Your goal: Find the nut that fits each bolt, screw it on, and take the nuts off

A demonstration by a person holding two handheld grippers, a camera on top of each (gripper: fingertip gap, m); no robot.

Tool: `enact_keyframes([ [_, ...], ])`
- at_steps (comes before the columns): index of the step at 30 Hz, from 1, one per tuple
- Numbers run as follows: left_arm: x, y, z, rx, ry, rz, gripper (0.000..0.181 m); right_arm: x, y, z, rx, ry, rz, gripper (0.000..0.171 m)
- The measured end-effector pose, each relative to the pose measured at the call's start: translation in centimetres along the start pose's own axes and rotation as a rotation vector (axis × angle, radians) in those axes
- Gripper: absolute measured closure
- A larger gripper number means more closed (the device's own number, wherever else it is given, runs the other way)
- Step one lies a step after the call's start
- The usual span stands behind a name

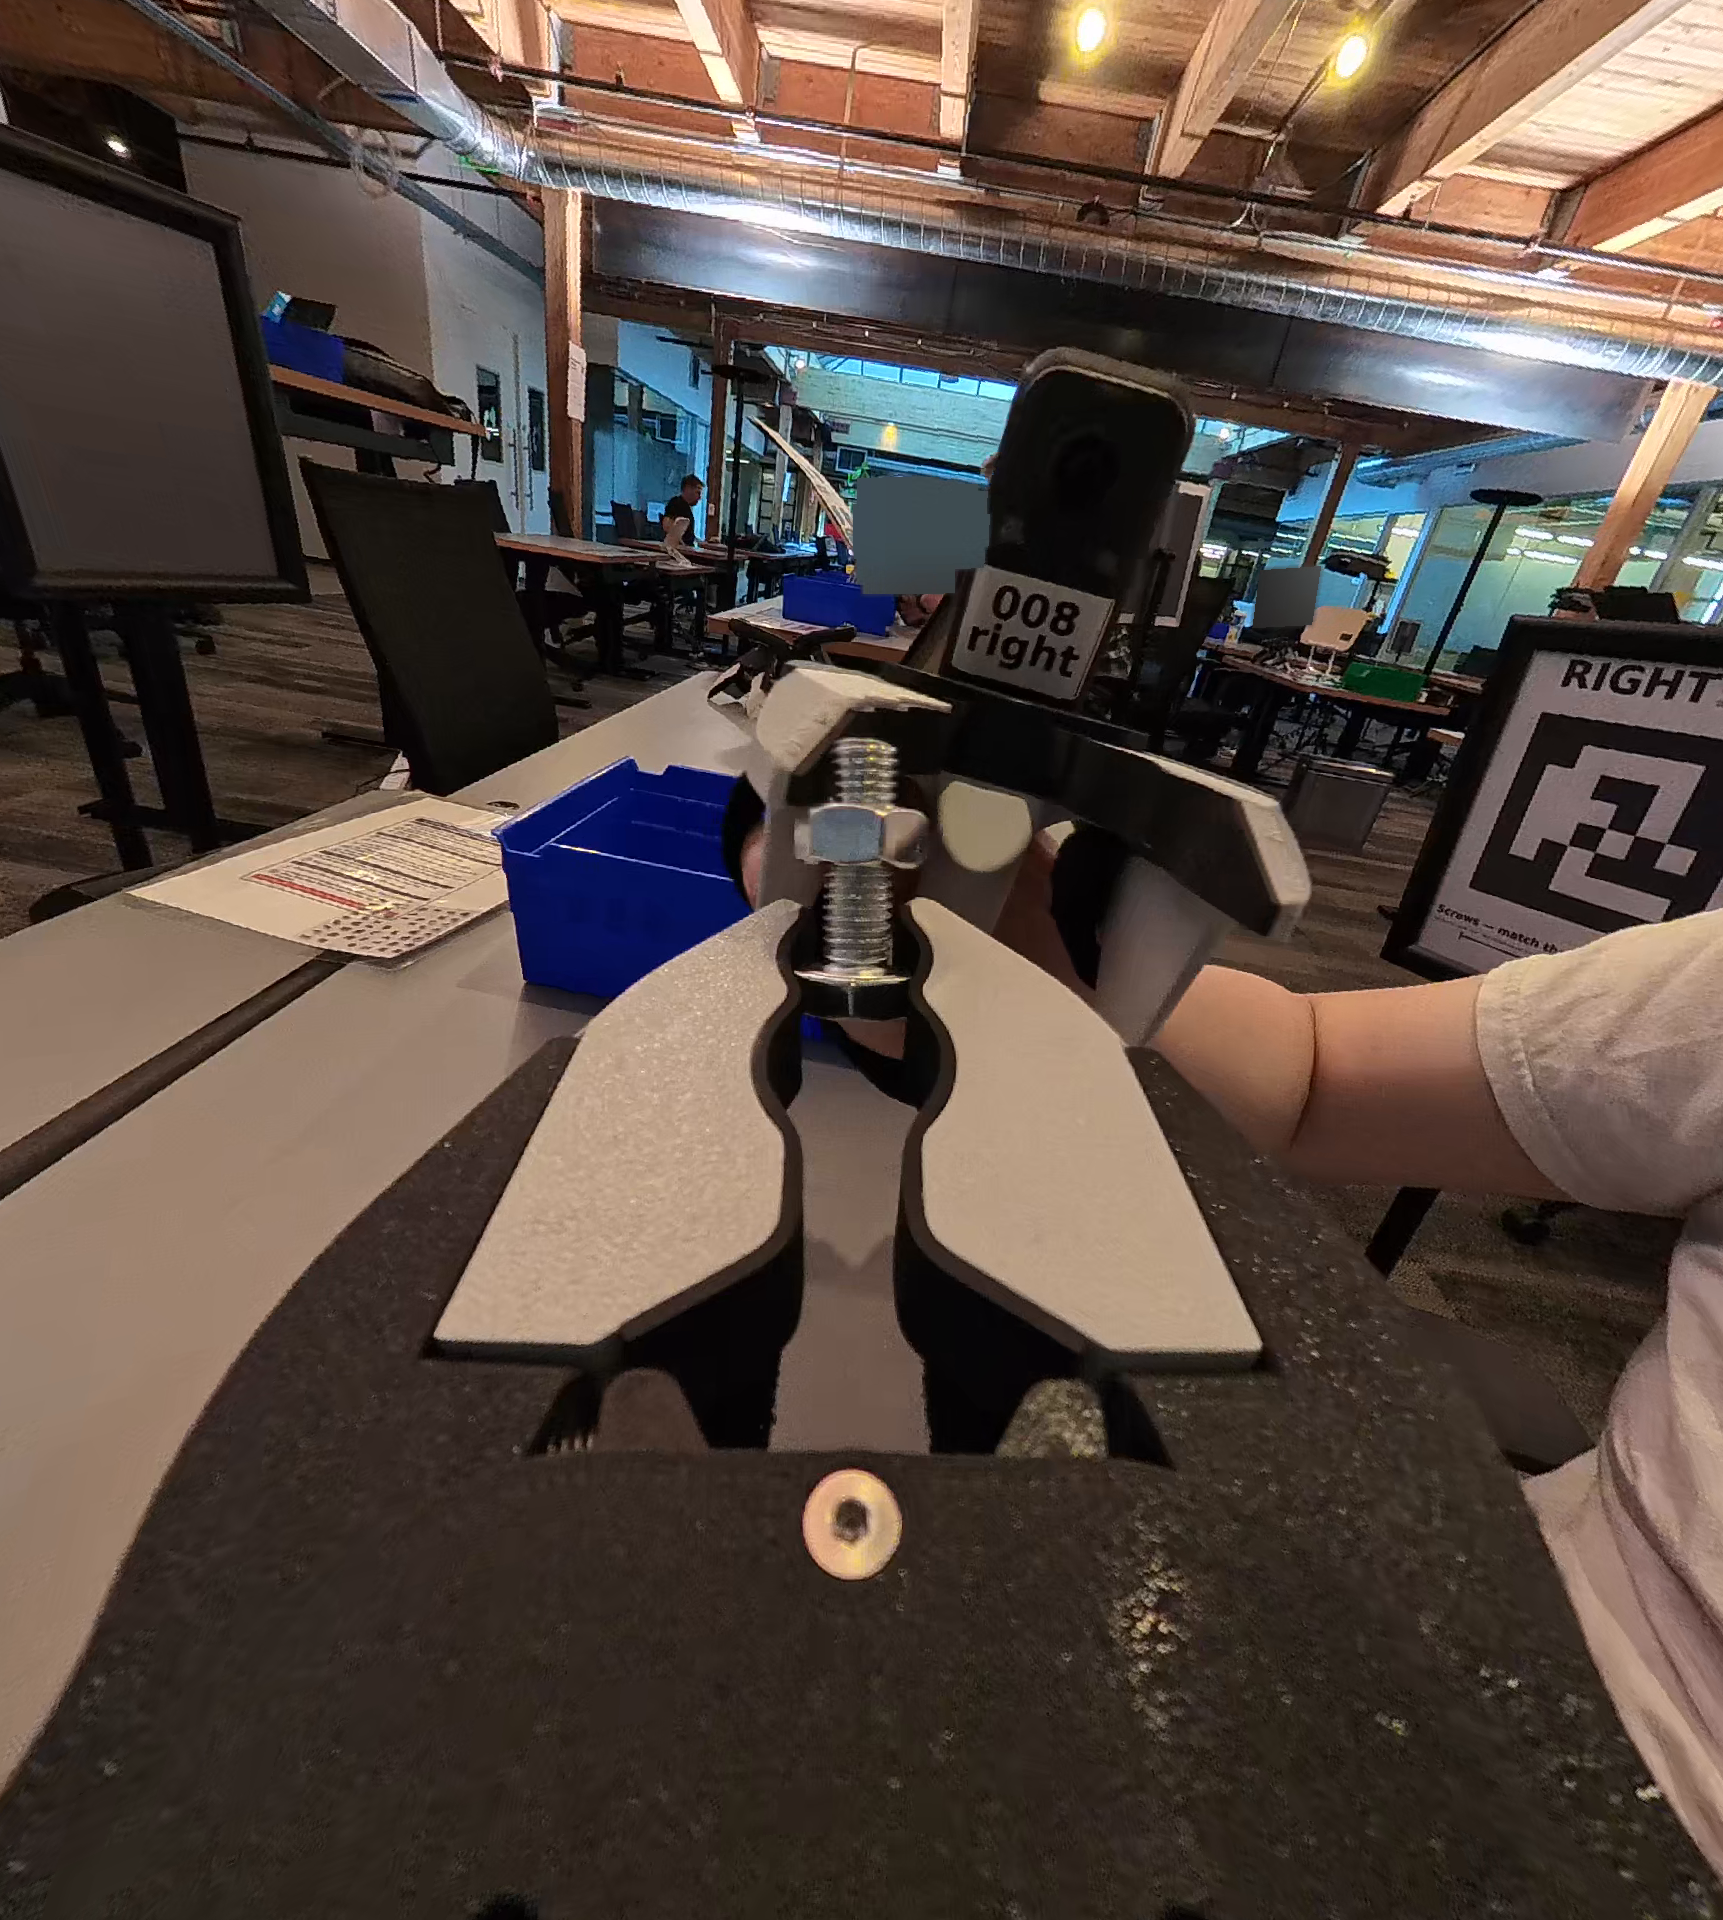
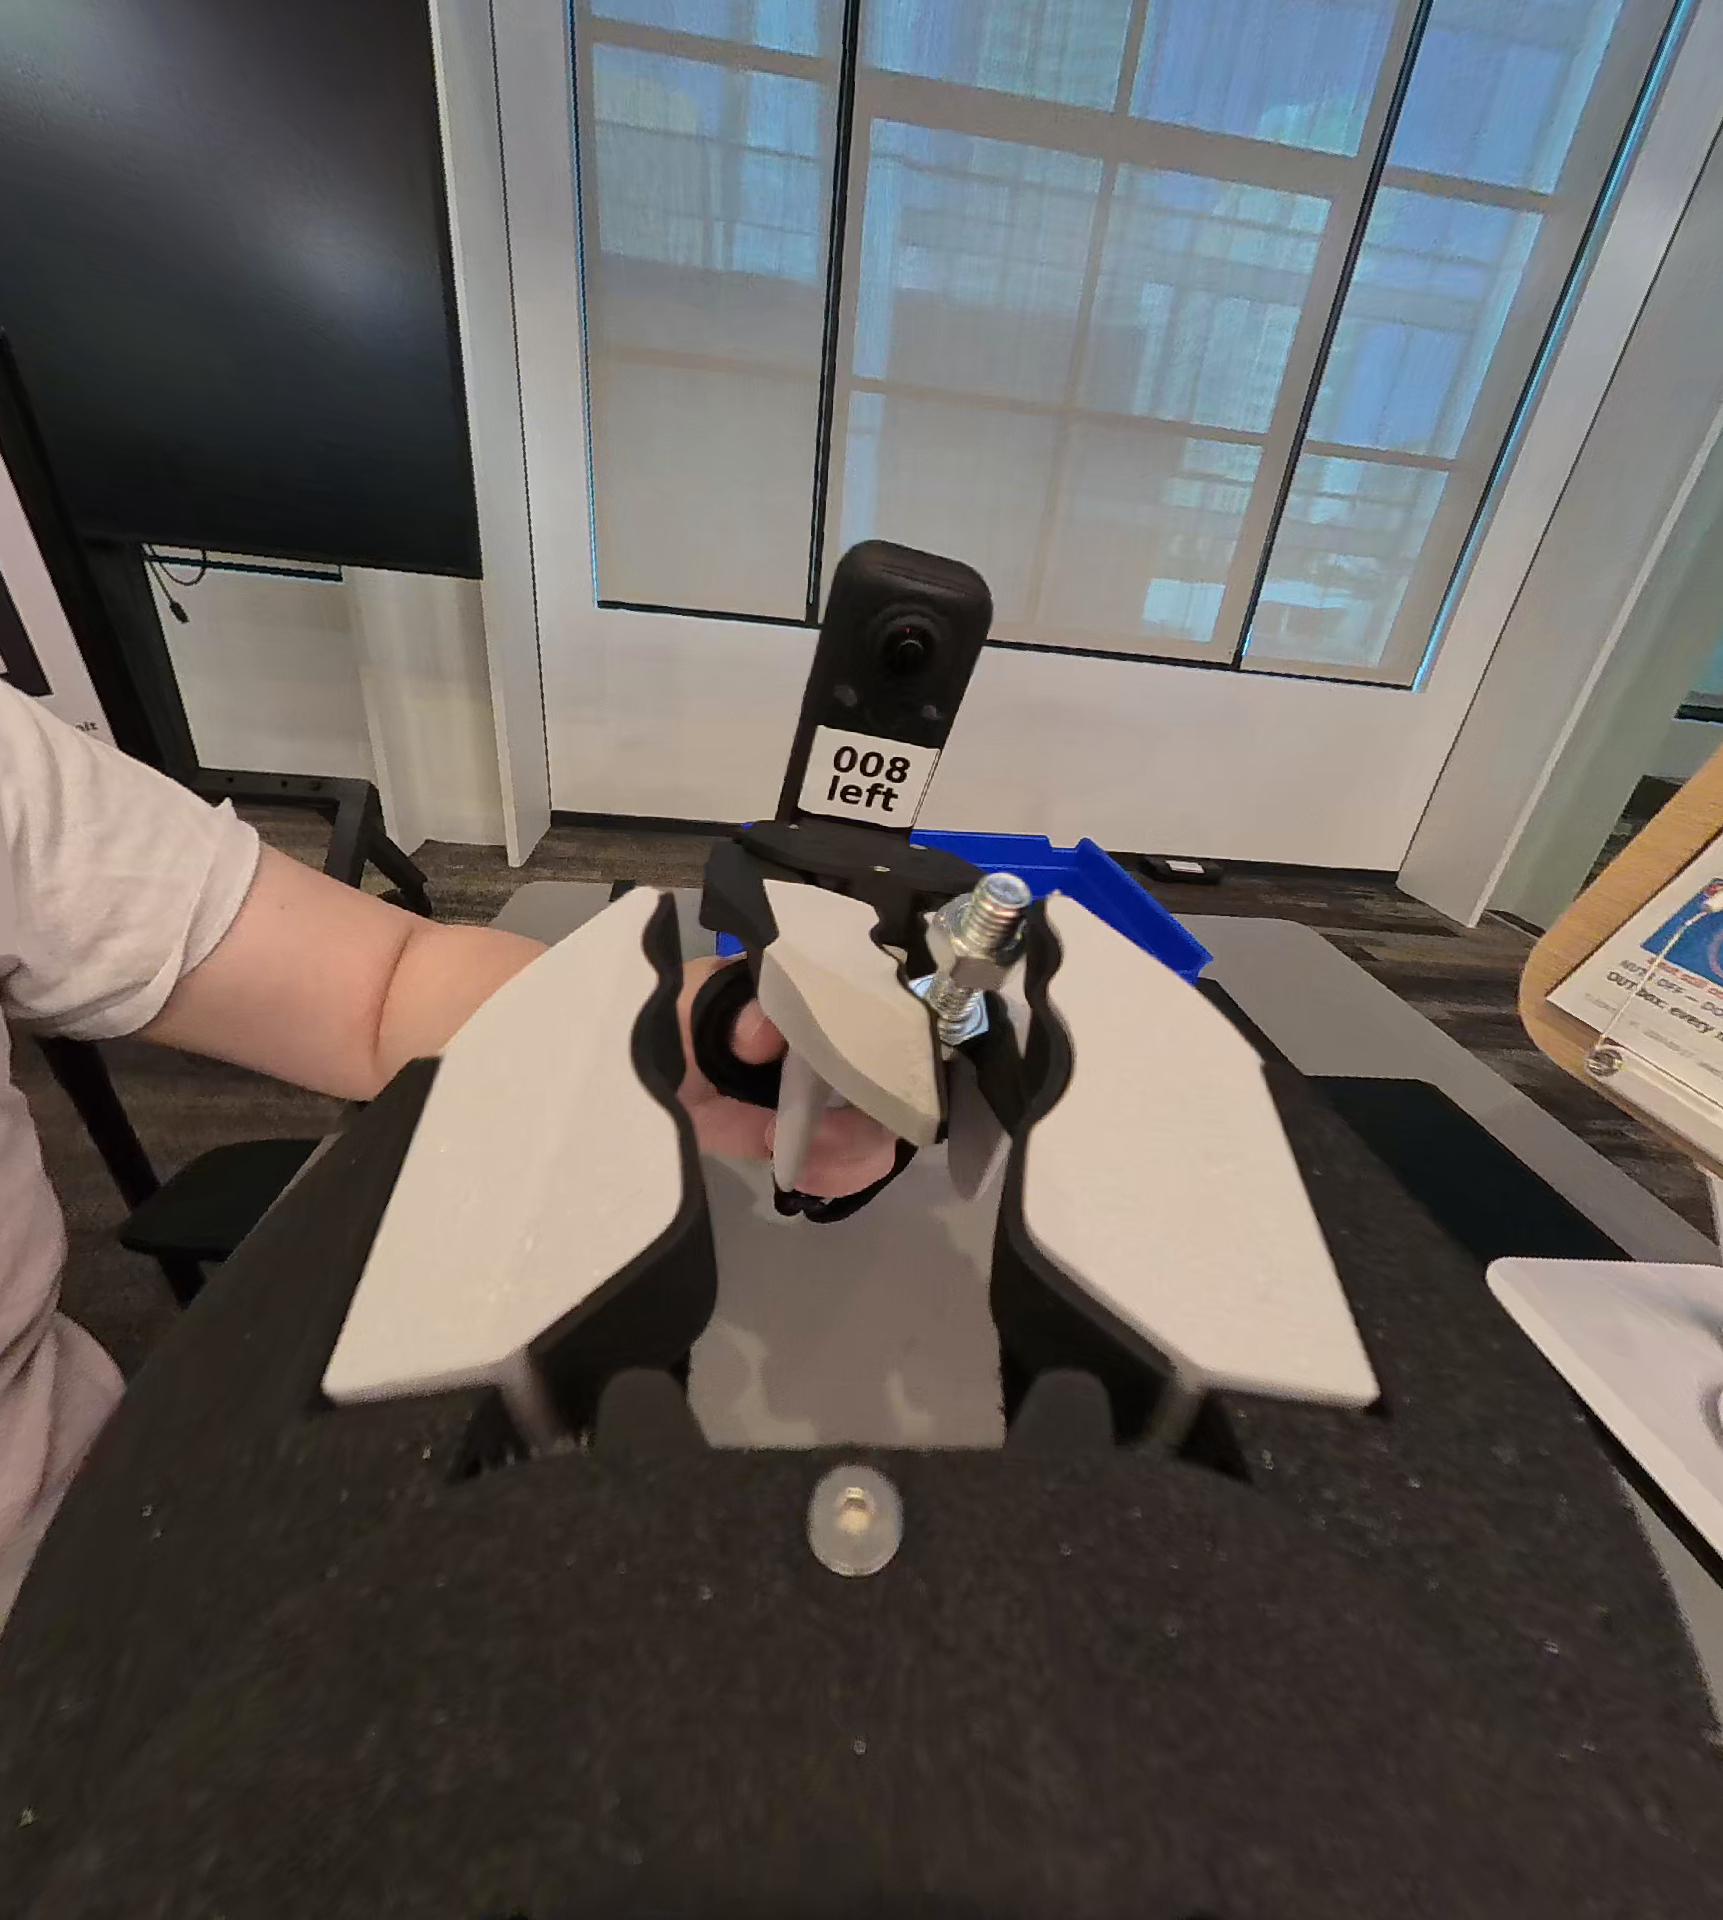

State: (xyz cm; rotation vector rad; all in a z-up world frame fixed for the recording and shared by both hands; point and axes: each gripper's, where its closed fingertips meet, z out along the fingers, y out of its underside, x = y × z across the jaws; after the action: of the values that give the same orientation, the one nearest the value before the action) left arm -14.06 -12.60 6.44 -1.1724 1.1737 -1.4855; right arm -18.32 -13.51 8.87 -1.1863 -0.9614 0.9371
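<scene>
Over your grey table point(image 1: 88, 1039) in an open office with timber beams, your left gripper point(image 1: 852, 961) clamps the bolt point(image 1: 859, 883) by its head, long axis upright, threaded tip upward, nut point(image 1: 852, 836) mid-shank between your right gripper point(image 2: 852, 961)'s wide-apart fingers

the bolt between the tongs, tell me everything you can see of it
The bolt is shiny silver metal, threaded along its shaft, standing upright in the left wrist view with its hex head at the bottom. The left tongs are shut on the lower shaft just above the head. A matching silver hex nut sits partway up the thread, bare thread showing above and below. The right tongs stand open around it, one finger beside the nut.
</scene>
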Motion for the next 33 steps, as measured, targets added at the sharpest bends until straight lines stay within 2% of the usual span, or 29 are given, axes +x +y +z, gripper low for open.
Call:
enact_keyframes([
  [2,-0.1,-0.2,-0.2,0.006,-0.005,0.003,0.168,0.2,0.0,-0.3,-0.010,0.003,-0.009,0.111],
  [4,-0.2,-0.5,-0.4,0.017,-0.012,0.003,0.168,0.2,-0.3,-0.8,0.002,-0.013,0.005,0.125],
  [10,-0.3,-0.7,-0.5,0.020,-0.014,0.008,0.168,1.3,-0.5,-1.1,0.026,0.037,0.013,0.120],
  [18,-0.2,-0.5,-0.3,0.021,-0.023,0.016,0.168,2.0,0.2,-0.7,0.015,0.079,0.062,0.122],
  [25,0.0,-0.2,0.0,0.003,-0.027,0.043,0.168,2.0,1.0,-0.1,0.008,0.056,0.181,0.141],
  [33,0.1,0.2,0.3,-0.016,-0.036,0.064,0.168,1.7,1.1,0.1,0.039,0.025,0.245,0.154],
])
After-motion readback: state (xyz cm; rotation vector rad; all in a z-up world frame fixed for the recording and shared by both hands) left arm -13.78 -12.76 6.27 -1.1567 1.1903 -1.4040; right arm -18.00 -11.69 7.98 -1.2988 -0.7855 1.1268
